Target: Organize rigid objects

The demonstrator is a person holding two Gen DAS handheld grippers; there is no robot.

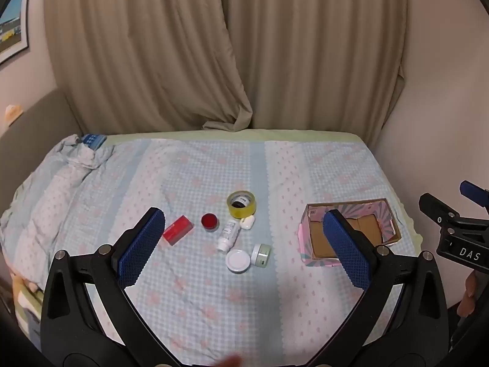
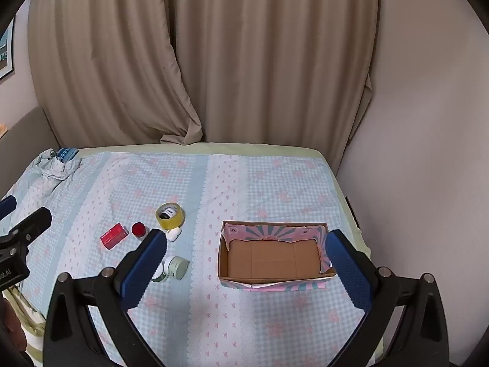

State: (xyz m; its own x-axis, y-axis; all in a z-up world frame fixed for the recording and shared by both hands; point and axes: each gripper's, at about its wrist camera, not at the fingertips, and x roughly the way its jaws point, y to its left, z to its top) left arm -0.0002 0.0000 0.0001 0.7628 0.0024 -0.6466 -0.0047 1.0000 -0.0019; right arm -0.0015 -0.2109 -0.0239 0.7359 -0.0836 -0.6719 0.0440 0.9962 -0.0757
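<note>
On the checked bedspread lie a red box (image 1: 178, 230), a red-lidded jar (image 1: 210, 222), a yellow tape roll (image 1: 241, 204), a small white case (image 1: 247, 222), a white bottle (image 1: 228, 235), a white round lid (image 1: 238, 261) and a green-white jar (image 1: 261, 254). An open, empty cardboard box (image 1: 318, 238) sits to their right; it also shows in the right wrist view (image 2: 275, 257). My left gripper (image 1: 244, 223) is open above the cluster. My right gripper (image 2: 244, 244) is open, hovering before the box, holding nothing.
The bedspread (image 2: 244, 183) covers a bed against beige curtains (image 2: 214, 61) and a wall on the right. A bunched quilt (image 1: 61, 177) with a blue packet (image 1: 93, 140) lies at the far left. A picture (image 1: 12, 24) hangs left.
</note>
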